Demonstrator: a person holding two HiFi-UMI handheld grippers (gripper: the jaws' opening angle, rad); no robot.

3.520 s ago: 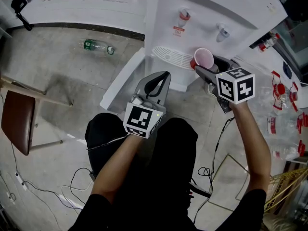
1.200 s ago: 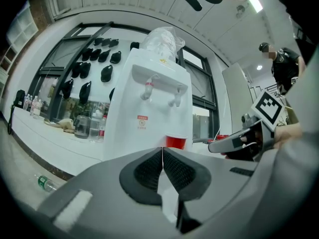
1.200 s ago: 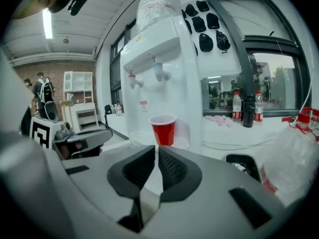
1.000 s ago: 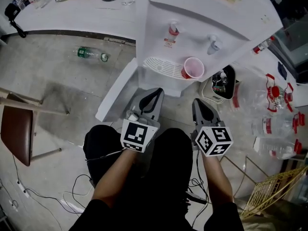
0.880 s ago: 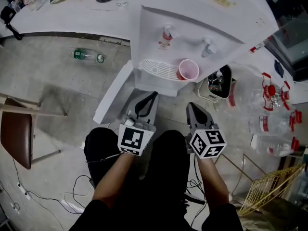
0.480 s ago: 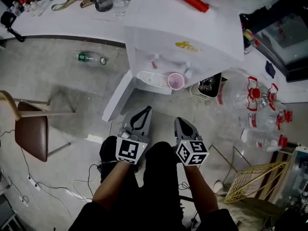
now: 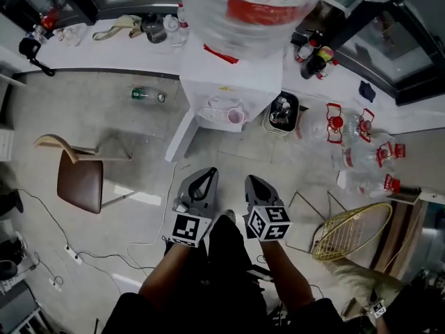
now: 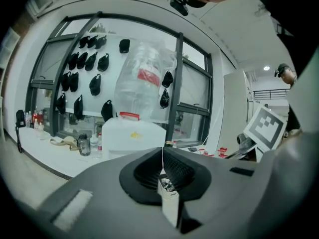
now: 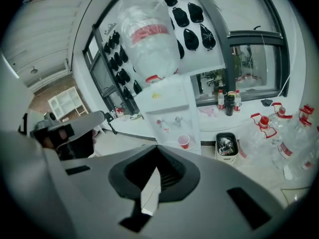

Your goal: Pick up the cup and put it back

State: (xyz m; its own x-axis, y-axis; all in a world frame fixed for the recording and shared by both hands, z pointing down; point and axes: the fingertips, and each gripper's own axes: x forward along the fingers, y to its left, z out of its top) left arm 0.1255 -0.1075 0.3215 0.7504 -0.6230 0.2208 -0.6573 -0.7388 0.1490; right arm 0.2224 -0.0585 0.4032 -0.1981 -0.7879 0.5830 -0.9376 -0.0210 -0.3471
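Observation:
The pink cup (image 7: pixel 236 116) stands on the drip tray of the white water dispenser (image 7: pixel 233 82), far below and ahead of both grippers. In the right gripper view the cup (image 9: pixel 184 142) shows small under the taps. My left gripper (image 7: pixel 203 179) and right gripper (image 7: pixel 254 184) hang side by side in front of the person's body, high above the floor and well short of the dispenser. Both are shut with nothing between the jaws, as the left gripper (image 8: pixel 162 151) and right gripper (image 9: pixel 157 147) show in their own views. A big water bottle (image 7: pixel 261 5) tops the dispenser.
A brown chair (image 7: pixel 80 179) stands at the left, and a green bottle (image 7: pixel 148 95) lies on the floor. Right of the dispenser are a black bin (image 7: pixel 281 112), several empty water jugs (image 7: pixel 354 145) and a yellow wire basket (image 7: pixel 351 232). Cables trail across the floor.
The right gripper, which held the cup at the dispenser, has let it go on the drip tray. Both grippers and the head view have risen high and drawn back.

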